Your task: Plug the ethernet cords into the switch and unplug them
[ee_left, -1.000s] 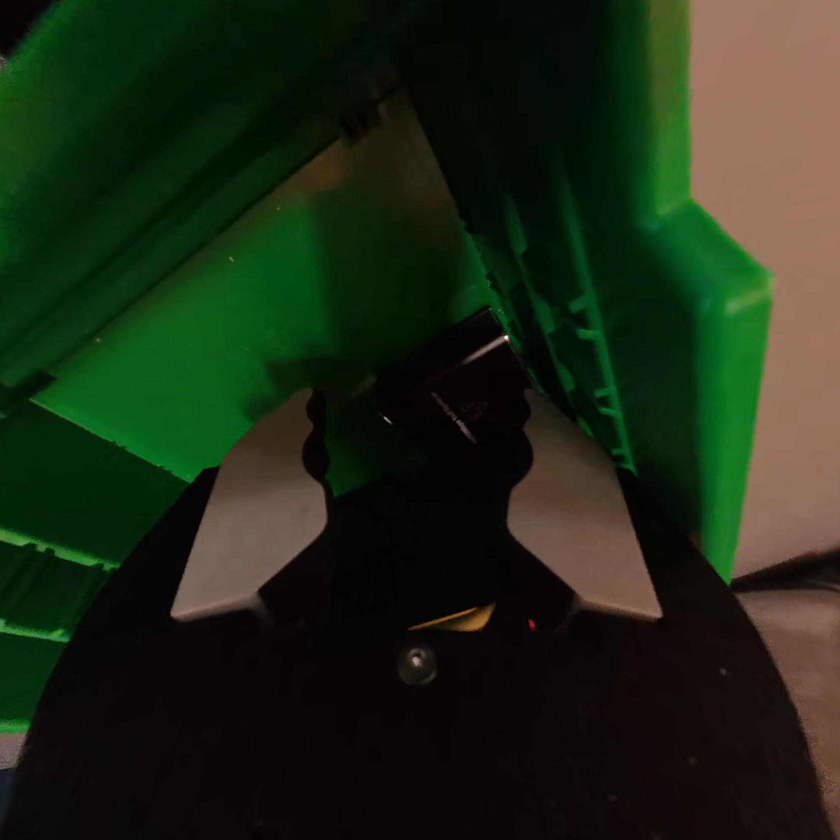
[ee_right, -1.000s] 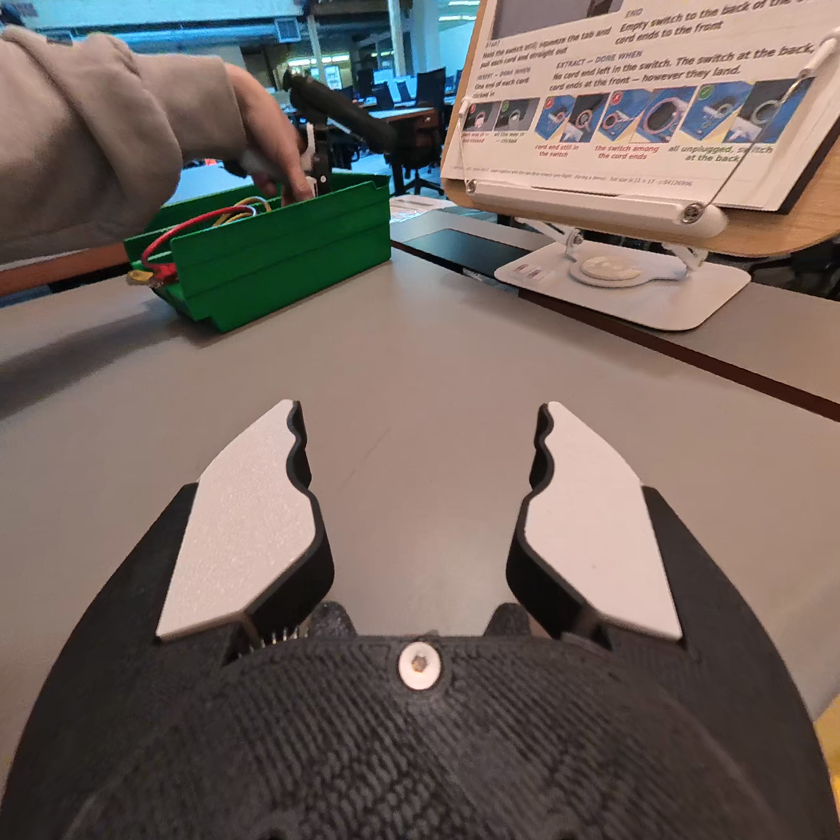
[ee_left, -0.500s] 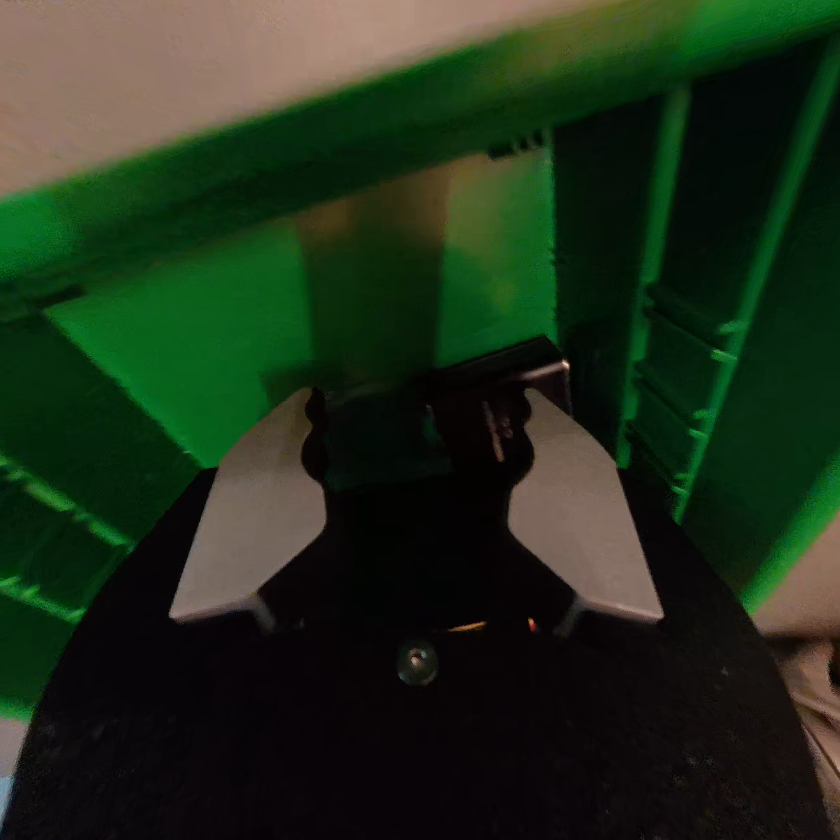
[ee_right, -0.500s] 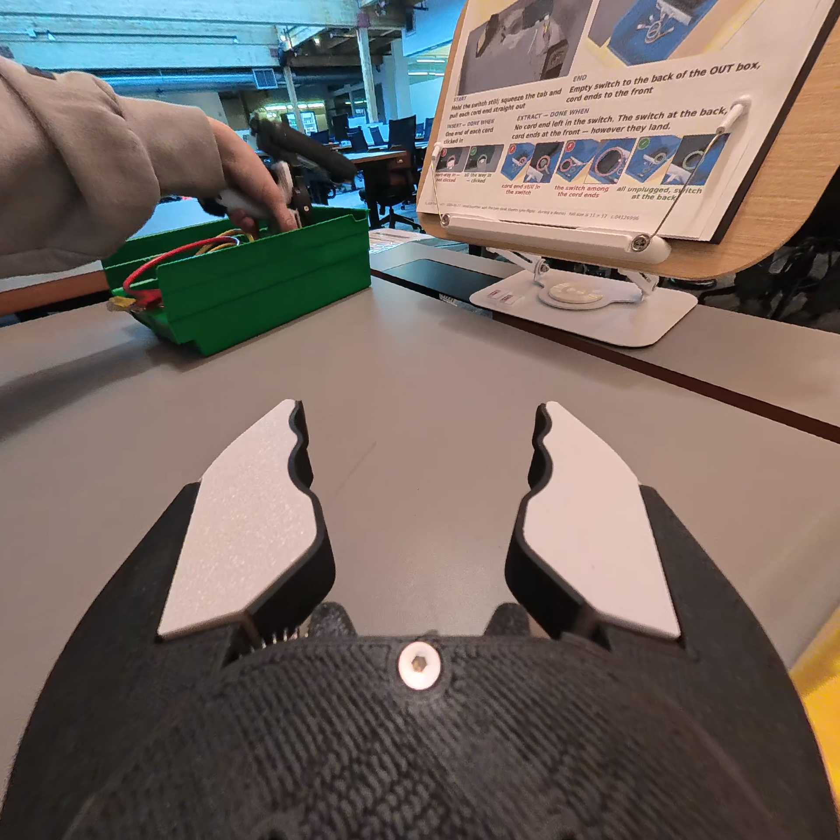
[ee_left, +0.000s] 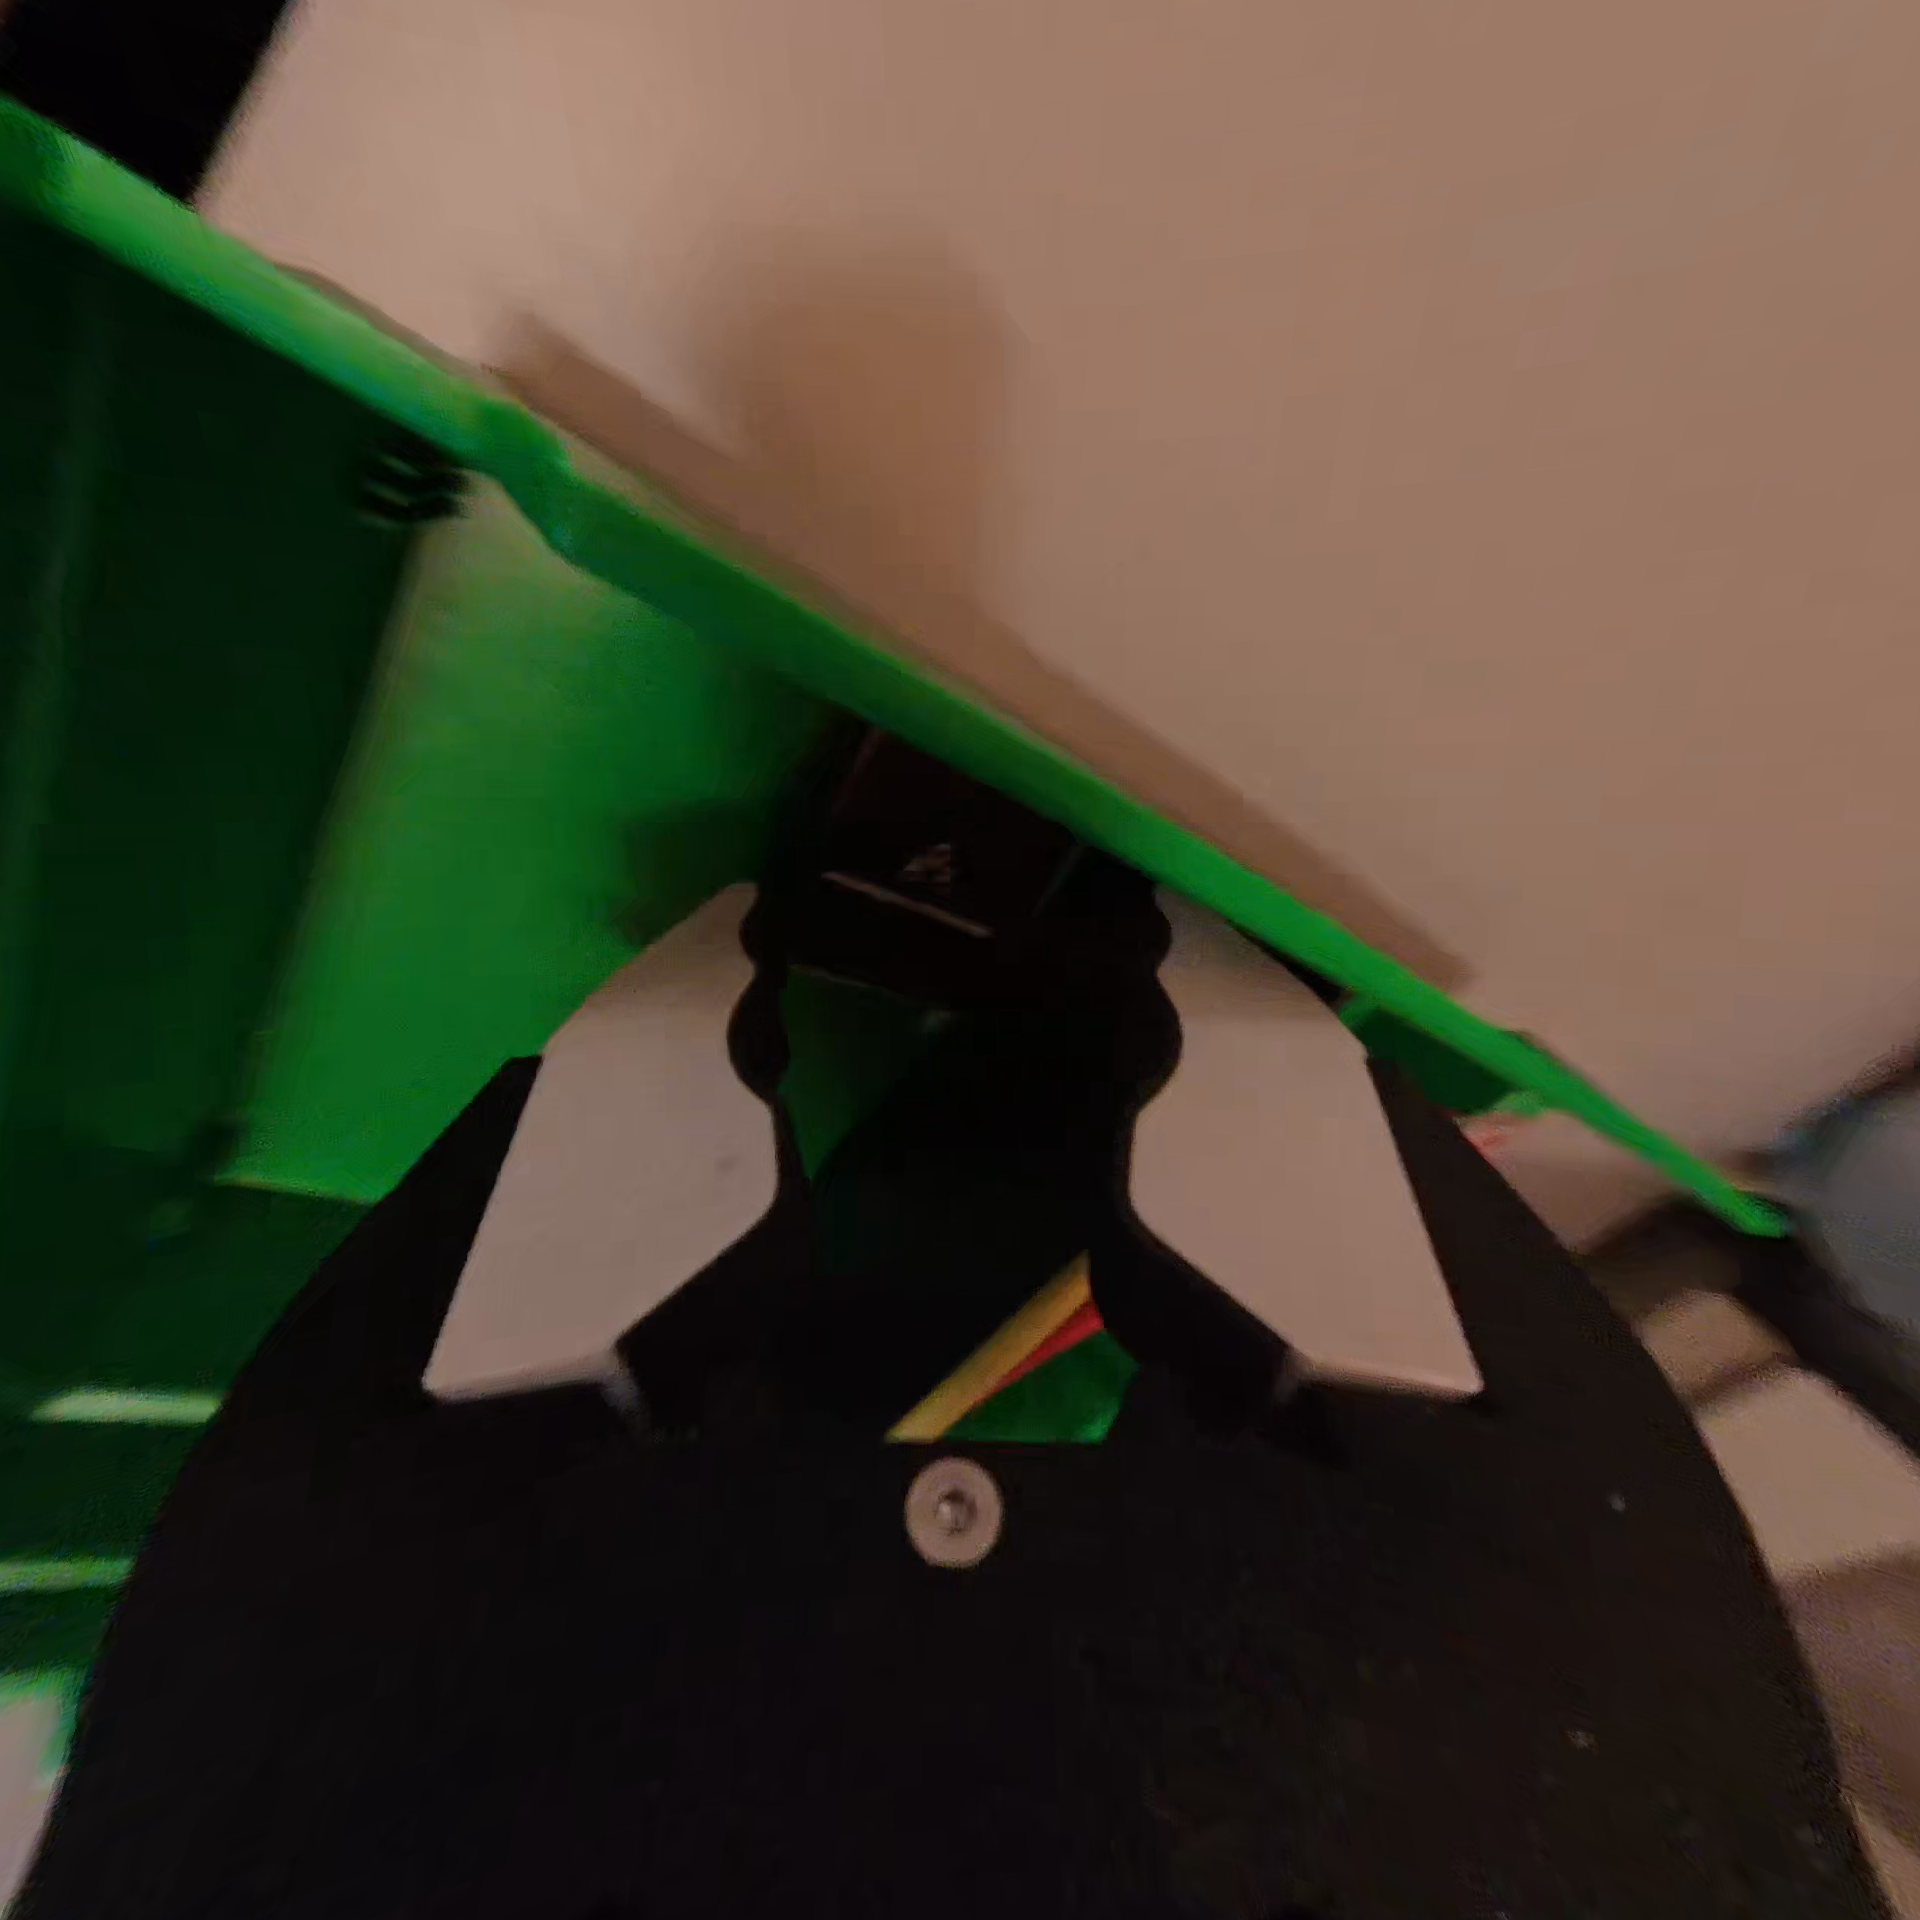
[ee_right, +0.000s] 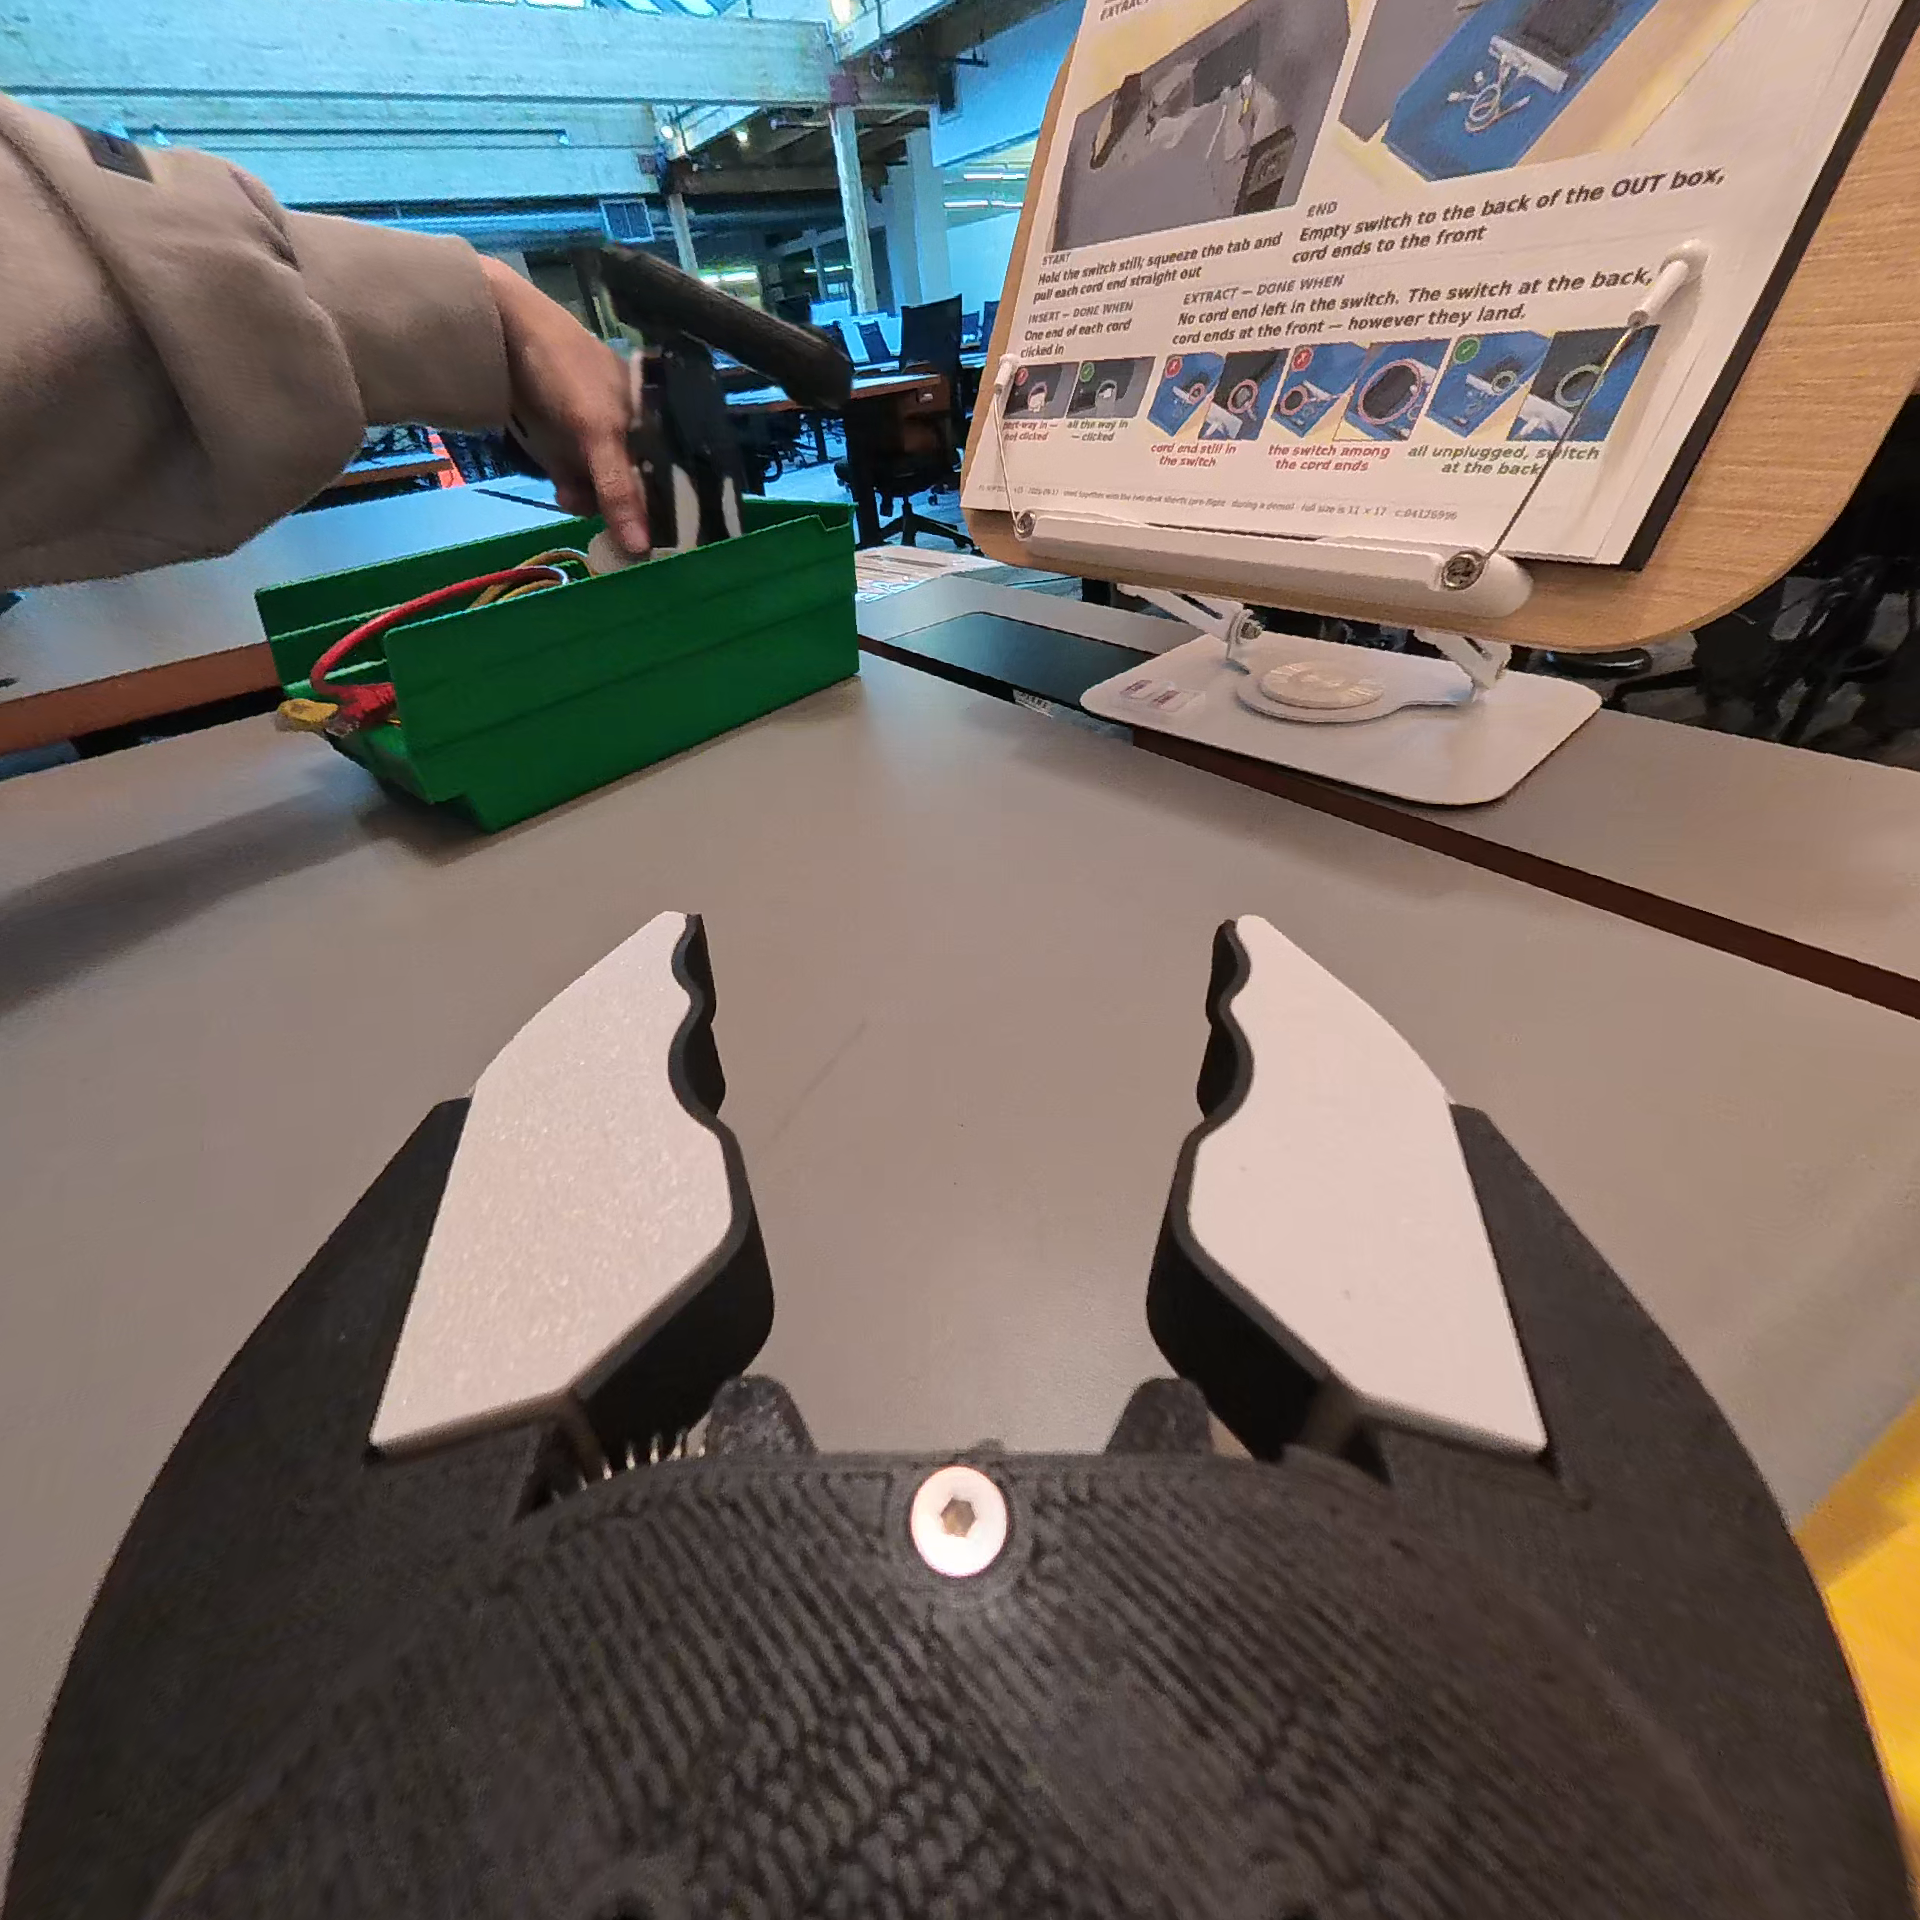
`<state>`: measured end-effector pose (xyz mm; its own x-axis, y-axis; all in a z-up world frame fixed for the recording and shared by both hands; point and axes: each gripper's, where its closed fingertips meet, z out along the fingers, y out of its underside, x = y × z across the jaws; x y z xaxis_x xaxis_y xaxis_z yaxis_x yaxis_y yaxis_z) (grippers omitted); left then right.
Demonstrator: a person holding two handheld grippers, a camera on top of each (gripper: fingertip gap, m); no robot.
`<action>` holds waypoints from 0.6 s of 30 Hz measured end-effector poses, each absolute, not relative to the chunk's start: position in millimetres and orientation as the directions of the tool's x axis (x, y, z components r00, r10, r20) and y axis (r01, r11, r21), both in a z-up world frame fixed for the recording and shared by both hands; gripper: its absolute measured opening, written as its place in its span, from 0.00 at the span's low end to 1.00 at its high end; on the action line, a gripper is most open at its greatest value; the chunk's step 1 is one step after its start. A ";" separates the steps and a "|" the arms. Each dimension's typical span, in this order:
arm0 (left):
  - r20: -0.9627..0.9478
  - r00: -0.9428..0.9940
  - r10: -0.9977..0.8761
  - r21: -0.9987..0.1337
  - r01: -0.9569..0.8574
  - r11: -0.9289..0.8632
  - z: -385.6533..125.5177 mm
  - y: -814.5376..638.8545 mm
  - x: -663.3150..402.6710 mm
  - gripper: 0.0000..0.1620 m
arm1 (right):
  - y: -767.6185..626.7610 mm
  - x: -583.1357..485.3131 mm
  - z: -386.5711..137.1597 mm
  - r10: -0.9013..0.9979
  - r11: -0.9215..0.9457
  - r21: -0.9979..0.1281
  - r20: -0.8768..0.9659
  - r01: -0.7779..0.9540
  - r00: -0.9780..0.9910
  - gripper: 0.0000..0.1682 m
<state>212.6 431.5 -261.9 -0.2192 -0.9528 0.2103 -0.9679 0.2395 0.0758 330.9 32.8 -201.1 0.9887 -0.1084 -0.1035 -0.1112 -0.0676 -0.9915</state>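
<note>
**Lifting the switch out of the green bin**

The grey table (ee_right: 935,883) carries everything. At about ten o'clock in the right wrist view sits the green bin (ee_right: 623,665), with a red cord (ee_right: 416,613) and a yellow cord (ee_right: 520,590) looping inside it and their plugs poking out at the bin's near-left end. At one o'clock a stand with an instruction sheet (ee_right: 1351,312) stands well apart from the bin.

The left tongs (ee_left: 951,997) are down inside the bin, and a hand (ee_right: 571,416) holds them there. Their jaws stand narrow around a small black box, which I take to be the switch (ee_left: 914,862), sitting at twelve o'clock between the tips and close under the bin's far wall. The picture is dark and blurred, so I cannot tell whether both fingers truly press on it. Strips of yellow and red cord show low between the fingers, at about five o'clock.

The right tongs (ee_right: 961,1029) hover above bare table, jaws wide and holding nothing.

To do this step well, I judge the grip should be firm and square on the switch's sides before raising it, then lifted straight up so it clears the wall without catching. The cords lie close beneath; a slow lift would show early if one is snagged. The right tongs look free to take a plug once the switch rests on open table.
</note>
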 end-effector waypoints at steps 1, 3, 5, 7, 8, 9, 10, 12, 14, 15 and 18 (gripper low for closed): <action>0.279 -0.160 -0.947 0.103 -0.975 0.195 -261.9 423.7 210.9 0.39 | 32.8 331.0 -201.0 -0.106 -0.067 -0.991 -0.106 -0.114 0.989 0.54; 0.335 -0.101 -0.937 0.158 -0.974 0.162 -263.5 419.1 207.1 0.36 | 33.0 331.6 -201.4 -0.108 -0.070 -0.991 -0.111 -0.118 0.988 0.54; 0.374 -0.078 -0.924 0.182 -0.971 0.155 -264.6 416.1 206.4 0.34 | 33.3 331.5 -201.8 -0.107 -0.073 -0.990 -0.111 -0.119 0.988 0.54; 0.373 -0.075 -0.925 0.204 -0.966 0.161 -265.7 418.3 206.0 0.30 | 33.7 331.6 -202.3 -0.106 -0.077 -0.990 -0.112 -0.121 0.988 0.54; 0.348 -0.091 -0.933 0.211 -0.962 0.173 -267.4 422.0 205.9 0.24 | 33.8 331.8 -202.6 -0.107 -0.078 -0.989 -0.113 -0.122 0.988 0.54; 0.311 -0.102 -0.945 0.220 -0.960 0.176 -269.7 426.7 206.1 0.18 | 33.8 331.8 -202.7 -0.106 -0.079 -0.989 -0.114 -0.122 0.988 0.54; 0.271 -0.105 -0.957 0.230 -0.958 0.170 -271.7 431.2 206.5 0.12 | 33.9 331.9 -202.7 -0.107 -0.079 -0.989 -0.114 -0.123 0.988 0.54; 0.209 -0.114 -0.971 0.242 -0.956 0.164 -274.1 437.1 207.0 0.07 | 33.6 332.3 -202.6 -0.107 -0.077 -0.989 -0.117 -0.126 0.987 0.54; 0.151 -0.131 -0.980 0.239 -0.957 0.165 -276.0 442.7 207.5 0.05 | 33.2 333.1 -202.2 -0.108 -0.073 -0.988 -0.125 -0.133 0.986 0.54; 0.136 -0.123 -0.983 0.236 -0.960 0.153 -276.2 443.3 207.5 0.03 | 32.8 333.5 -201.8 -0.108 -0.069 -0.988 -0.129 -0.136 0.986 0.54; 0.120 0.022 -0.993 0.238 -0.971 0.007 -275.1 442.4 207.7 0.05 | 31.7 334.6 -200.7 -0.110 -0.059 -0.988 -0.136 -0.144 0.984 0.53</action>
<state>207.7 442.4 -275.1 0.0223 -0.9925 0.1201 -0.9714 0.0070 0.2375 334.6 31.7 -200.7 0.9845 -0.1103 -0.1365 -0.1435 -0.0587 -0.9879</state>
